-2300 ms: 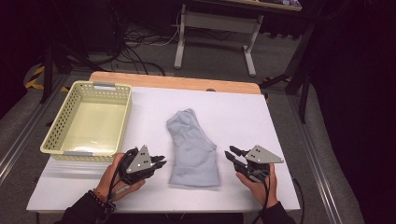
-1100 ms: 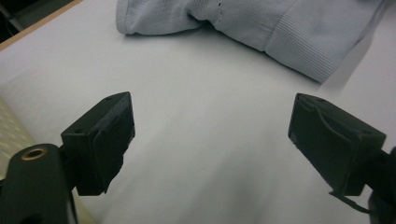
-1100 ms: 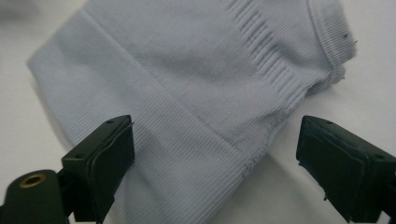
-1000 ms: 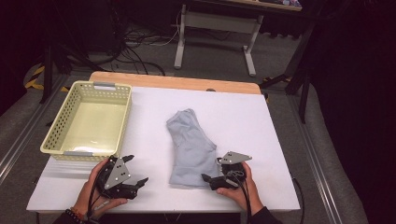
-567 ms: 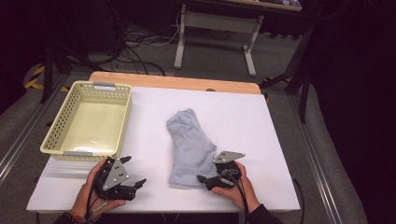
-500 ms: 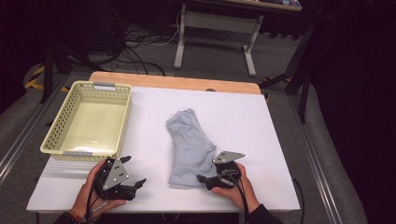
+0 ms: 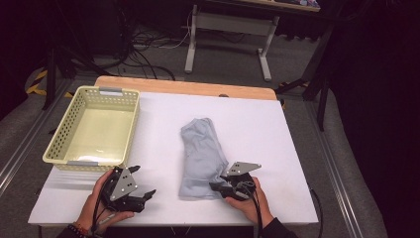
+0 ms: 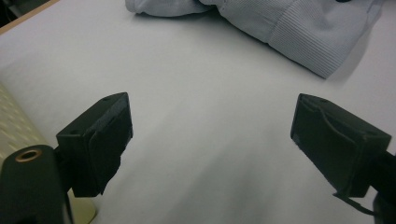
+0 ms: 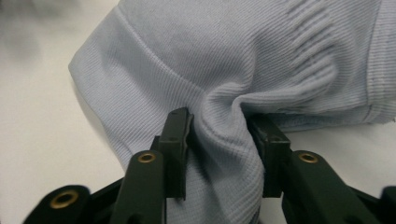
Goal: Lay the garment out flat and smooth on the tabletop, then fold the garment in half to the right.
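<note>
A light blue ribbed garment [image 7: 200,148] lies folded in the middle of the white table [image 7: 257,119]. My right gripper [image 7: 216,188] is at its near right corner. In the right gripper view [image 9: 222,140] its jaws have just been closing, and the cloth [image 9: 224,51] is bunched into a pucker between the pads. My left gripper [image 7: 142,195] rests near the front edge, left of the garment. It stands open over bare table in the left gripper view [image 8: 212,140], with the garment's hem [image 8: 299,32] farther off.
A pale yellow perforated basket [image 7: 64,148] with nothing in it stands at the table's left, just beyond my left hand. A wooden strip [image 7: 183,87] runs along the far edge. Cables and a desk frame sit on the floor behind.
Both hands came back toward the front edge. The right gripper slid left onto the garment's near corner, and its jaws closed and pinched the fabric. The left gripper stayed open and still.
</note>
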A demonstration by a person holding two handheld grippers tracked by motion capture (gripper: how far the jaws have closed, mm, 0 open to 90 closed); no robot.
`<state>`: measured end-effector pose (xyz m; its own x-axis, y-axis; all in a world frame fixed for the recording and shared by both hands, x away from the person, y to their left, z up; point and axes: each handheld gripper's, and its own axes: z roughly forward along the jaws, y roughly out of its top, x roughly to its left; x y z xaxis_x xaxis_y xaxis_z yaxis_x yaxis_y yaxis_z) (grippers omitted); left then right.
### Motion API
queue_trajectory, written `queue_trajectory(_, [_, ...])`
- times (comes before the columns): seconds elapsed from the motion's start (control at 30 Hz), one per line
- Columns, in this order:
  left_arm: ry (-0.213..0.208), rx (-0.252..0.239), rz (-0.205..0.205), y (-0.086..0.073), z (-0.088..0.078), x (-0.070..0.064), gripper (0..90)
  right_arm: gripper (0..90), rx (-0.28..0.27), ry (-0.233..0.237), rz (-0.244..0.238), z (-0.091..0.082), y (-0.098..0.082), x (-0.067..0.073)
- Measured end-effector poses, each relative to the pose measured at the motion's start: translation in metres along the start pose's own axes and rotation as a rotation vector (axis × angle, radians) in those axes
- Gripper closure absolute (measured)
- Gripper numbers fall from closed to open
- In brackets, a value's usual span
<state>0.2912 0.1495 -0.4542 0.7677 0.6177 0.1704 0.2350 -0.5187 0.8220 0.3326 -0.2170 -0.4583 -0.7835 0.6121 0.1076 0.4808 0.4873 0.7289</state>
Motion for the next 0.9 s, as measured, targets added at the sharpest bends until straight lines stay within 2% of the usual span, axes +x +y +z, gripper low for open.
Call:
queue_trajectory(0.17, [0.003, 0.005, 0.001, 0.001, 0.001, -0.001, 13.6, 67.7, -0.01, -0.004, -0.009, -0.001, -0.001, 0.001])
queue_trajectory(0.23, [0.01, 0.01, -0.026, 0.003, 0.004, -0.001, 14.4, 68.3, -0.014, -0.009, -0.016, -0.001, -0.001, 0.002])
queue_trajectory(0.3, [-0.006, 0.009, -0.06, 0.007, 0.007, 0.0, 14.6, 68.6, -0.019, -0.015, -0.026, -0.001, -0.001, 0.003])
queue_trajectory(0.37, [-0.006, 0.012, -0.094, 0.014, 0.013, 0.0, 14.6, 68.7, -0.023, -0.02, -0.034, -0.001, -0.002, 0.003])
queue_trajectory(0.5, [-0.043, 0.0, -0.109, 0.037, 0.026, 0.001, 13.3, 68.8, -0.031, -0.029, -0.043, -0.001, -0.003, 0.004])
queue_trajectory(0.53, [-0.043, 0.0, -0.109, 0.037, 0.026, 0.001, 13.2, 68.8, -0.031, -0.029, -0.043, -0.001, -0.003, 0.004])
queue_trajectory(0.6, [-0.076, -0.014, -0.121, 0.059, 0.04, 0.001, 12.0, 68.7, -0.035, -0.037, -0.048, -0.002, -0.003, 0.005])
queue_trajectory(0.67, [-0.094, -0.019, -0.131, 0.07, 0.05, 0.002, 11.1, 68.7, -0.037, -0.039, -0.047, -0.002, -0.003, 0.006])
queue_trajectory(0.73, [-0.13, -0.019, -0.181, 0.083, 0.065, 0.006, 10.1, 68.5, -0.037, -0.042, -0.048, -0.002, -0.003, 0.006])
queue_trajectory(0.8, [-0.135, -0.008, -0.225, 0.09, 0.078, 0.01, 10.0, 68.5, -0.039, -0.044, -0.048, -0.002, -0.004, 0.006])
queue_trajectory(0.9, [-0.174, 0.02, -0.292, 0.097, 0.102, 0.014, 8.8, 68.2, -0.042, -0.051, -0.056, -0.002, -0.004, 0.007])
